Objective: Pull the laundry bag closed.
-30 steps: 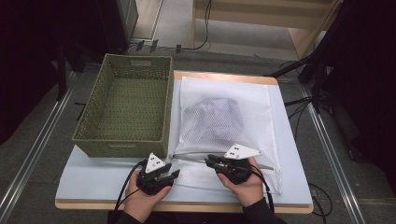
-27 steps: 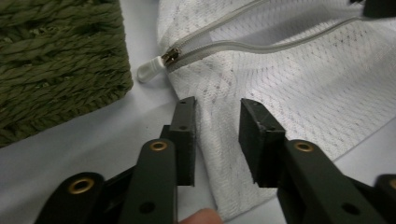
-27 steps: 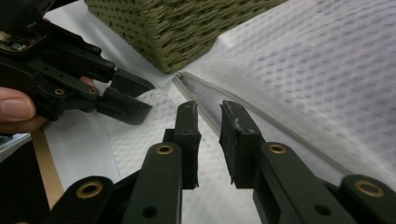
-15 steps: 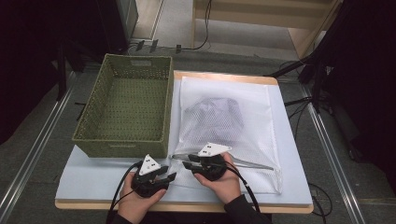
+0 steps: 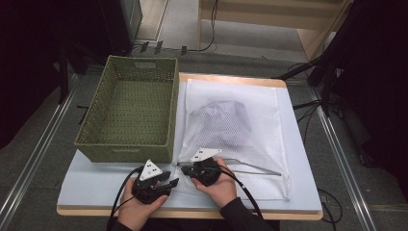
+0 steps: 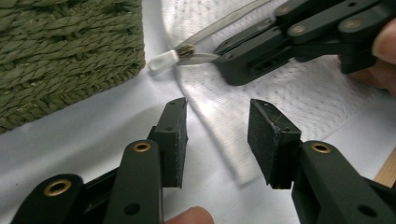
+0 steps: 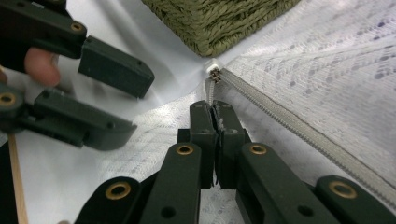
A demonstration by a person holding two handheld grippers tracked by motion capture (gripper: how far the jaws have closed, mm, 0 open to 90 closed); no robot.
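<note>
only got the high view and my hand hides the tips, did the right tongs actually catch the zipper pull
observer: yes. in the right gripper view the right tongs have just closed and are shut on the zipper pull.
operator: where's the slider sitting
observer: the slider is at the end of the zip, at the corner of the mesh bag, close beside the green basket.
operator: and the left tongs, gripping the bag?
observer: no. the left tongs have just been opening. the jaws stand apart with the bag's near edge lying between them, and the pads aren't pressing on it.
</note>
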